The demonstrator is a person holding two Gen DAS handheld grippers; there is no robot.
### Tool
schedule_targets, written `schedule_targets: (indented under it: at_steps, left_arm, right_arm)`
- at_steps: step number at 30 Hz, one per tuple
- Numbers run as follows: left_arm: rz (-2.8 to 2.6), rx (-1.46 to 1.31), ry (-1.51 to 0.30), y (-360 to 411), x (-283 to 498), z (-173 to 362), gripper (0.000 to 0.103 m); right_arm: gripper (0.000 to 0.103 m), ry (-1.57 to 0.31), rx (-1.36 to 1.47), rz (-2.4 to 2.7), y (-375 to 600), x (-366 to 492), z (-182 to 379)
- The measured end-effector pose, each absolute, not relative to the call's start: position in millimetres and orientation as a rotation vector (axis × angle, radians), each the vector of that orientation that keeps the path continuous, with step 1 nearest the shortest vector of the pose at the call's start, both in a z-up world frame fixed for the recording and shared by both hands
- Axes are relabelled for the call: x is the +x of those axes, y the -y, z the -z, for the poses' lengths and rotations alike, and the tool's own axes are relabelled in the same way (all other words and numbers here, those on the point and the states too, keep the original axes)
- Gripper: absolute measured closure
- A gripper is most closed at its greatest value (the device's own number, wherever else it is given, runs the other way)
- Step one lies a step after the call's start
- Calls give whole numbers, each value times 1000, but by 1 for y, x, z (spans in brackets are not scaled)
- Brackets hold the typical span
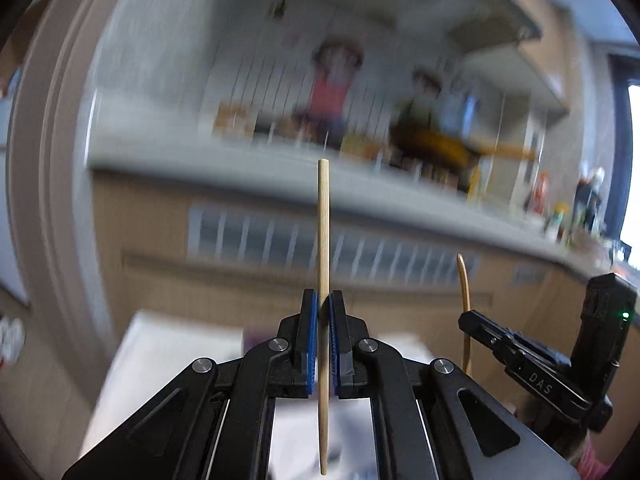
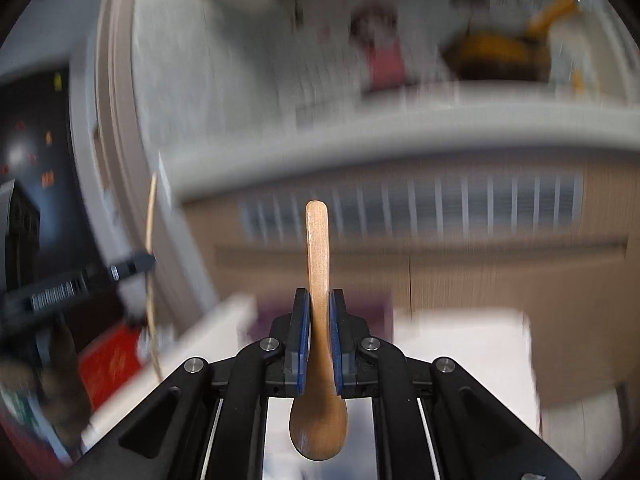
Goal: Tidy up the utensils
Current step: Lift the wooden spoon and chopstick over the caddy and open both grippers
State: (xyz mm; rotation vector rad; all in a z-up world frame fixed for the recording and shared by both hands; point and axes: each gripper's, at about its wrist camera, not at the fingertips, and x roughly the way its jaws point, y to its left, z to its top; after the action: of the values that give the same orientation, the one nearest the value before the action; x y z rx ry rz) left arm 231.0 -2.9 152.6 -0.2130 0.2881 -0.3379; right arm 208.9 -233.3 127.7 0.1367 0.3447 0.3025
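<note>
Each gripper was clamped on one utensil, the left gripper [image 1: 323,312] on an upright chopstick [image 1: 323,232] and the right gripper [image 2: 319,312] on a spoon [image 2: 318,264], both below the counter [image 1: 240,176], likely for sorting separately.

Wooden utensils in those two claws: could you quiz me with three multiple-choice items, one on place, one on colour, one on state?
1. Where does the wooden spoon's bowl sit?
A. above the pads
B. below the pads
C. on a table

2. What colour are the left claw's pads?
A. blue
B. red
C. white

3. How is the chopstick held?
A. lying flat
B. loose in open jaws
C. upright, clamped

Answers: 1 B, the bowl hangs beneath the right claw; 2 A, blue strips line both fingers; 3 C, the pads pinch it vertically.
</note>
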Motion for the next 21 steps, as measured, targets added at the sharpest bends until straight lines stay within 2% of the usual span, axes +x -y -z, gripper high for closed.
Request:
schedule_targets:
  at_steps: [2,4,12,21]
  left_arm:
    - [325,-217,-208,6,244,-163,97]
    - [306,-230,-162,7,260,-161,97]
    - [238,-304,-214,0,345,-110,97]
    - [236,-309,-256,7,374,-74,97]
  right_arm:
    - [93,-215,170,-298,230,219,-149]
    - [93,-177,185,-283,225,239,-152]
    - [93,-321,270,-231,222,316,-97]
    - [93,-365,173,-166,199,338,-56]
